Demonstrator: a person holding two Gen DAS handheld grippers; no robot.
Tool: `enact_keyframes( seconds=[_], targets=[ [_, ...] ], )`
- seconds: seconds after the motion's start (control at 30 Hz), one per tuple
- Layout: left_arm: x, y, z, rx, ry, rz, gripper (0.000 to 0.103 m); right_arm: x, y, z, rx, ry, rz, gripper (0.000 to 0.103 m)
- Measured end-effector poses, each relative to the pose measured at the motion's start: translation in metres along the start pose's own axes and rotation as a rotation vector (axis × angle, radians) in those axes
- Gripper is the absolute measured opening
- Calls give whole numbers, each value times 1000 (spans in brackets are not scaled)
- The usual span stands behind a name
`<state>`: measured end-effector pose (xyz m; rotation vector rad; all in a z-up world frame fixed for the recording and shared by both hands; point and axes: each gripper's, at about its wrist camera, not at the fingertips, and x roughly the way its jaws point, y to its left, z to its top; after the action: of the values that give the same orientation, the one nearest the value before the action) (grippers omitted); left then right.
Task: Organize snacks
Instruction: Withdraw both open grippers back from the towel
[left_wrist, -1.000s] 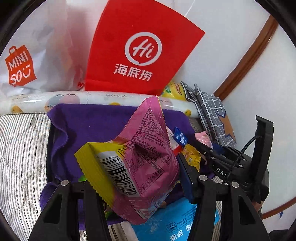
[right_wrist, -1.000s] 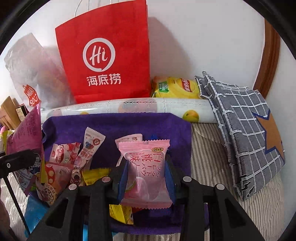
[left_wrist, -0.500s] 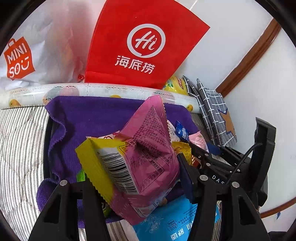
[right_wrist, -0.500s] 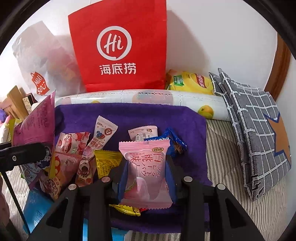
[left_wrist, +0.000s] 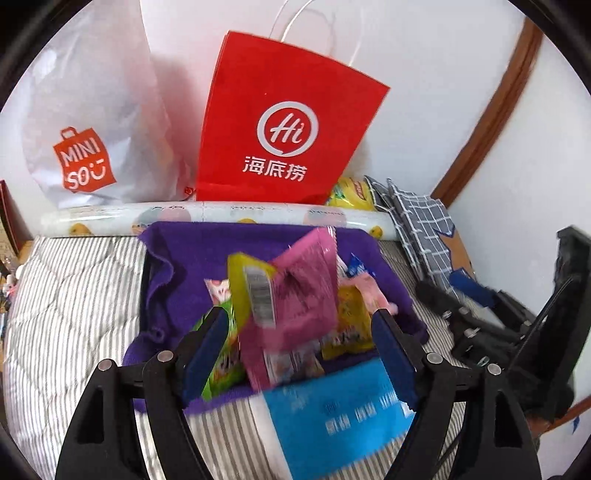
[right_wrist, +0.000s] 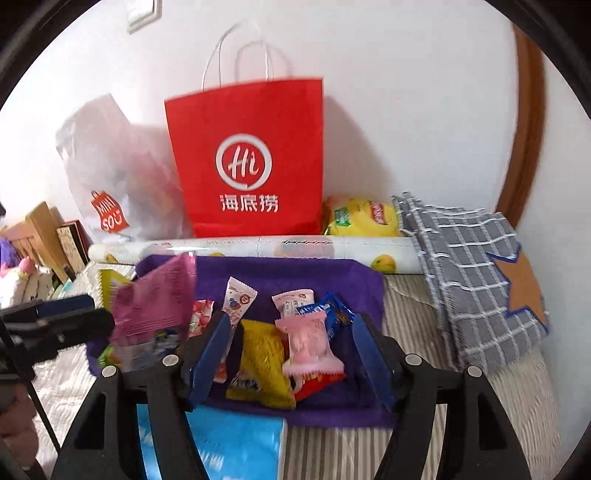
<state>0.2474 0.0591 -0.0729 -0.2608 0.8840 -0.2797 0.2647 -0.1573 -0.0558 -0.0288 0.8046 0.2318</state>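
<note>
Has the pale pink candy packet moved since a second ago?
Yes. The pale pink candy packet, earlier clamped upright, has dropped onto the purple towel; the right gripper's opening jaws no longer touch it.

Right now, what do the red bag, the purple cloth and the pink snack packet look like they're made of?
Red bag: matte paper probably; it stands stiff with creased edges and thin cord handles.
Purple cloth: soft, fuzzy fabric, towel-like; its edge rumples.
Pink snack packet: thin plastic film probably, glossy, with crimped, serrated ends.

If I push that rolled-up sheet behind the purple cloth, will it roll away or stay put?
The rolled sheet is a long cylinder lying flat, so it likely rolls. But the red bag and yellow packet stand right behind it, probably stopping it. Its printed surface looks glossy, perhaps slippery.
</note>
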Motion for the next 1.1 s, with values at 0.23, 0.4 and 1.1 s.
enact_keyframes(
  seconds=[0.23,0.4,1.1],
  targets=[
    [-54,-19,-31,10,-54,14,84,-76,3,-17,61,-45,-7,72],
    [-88,-33,-58,28,-93,33,86,-117,6,-37,88,-66,-11,76],
    [-157,-79,-131,123,-198,179,94,-185,2,-106,182,-74,-36,90]
  ],
)
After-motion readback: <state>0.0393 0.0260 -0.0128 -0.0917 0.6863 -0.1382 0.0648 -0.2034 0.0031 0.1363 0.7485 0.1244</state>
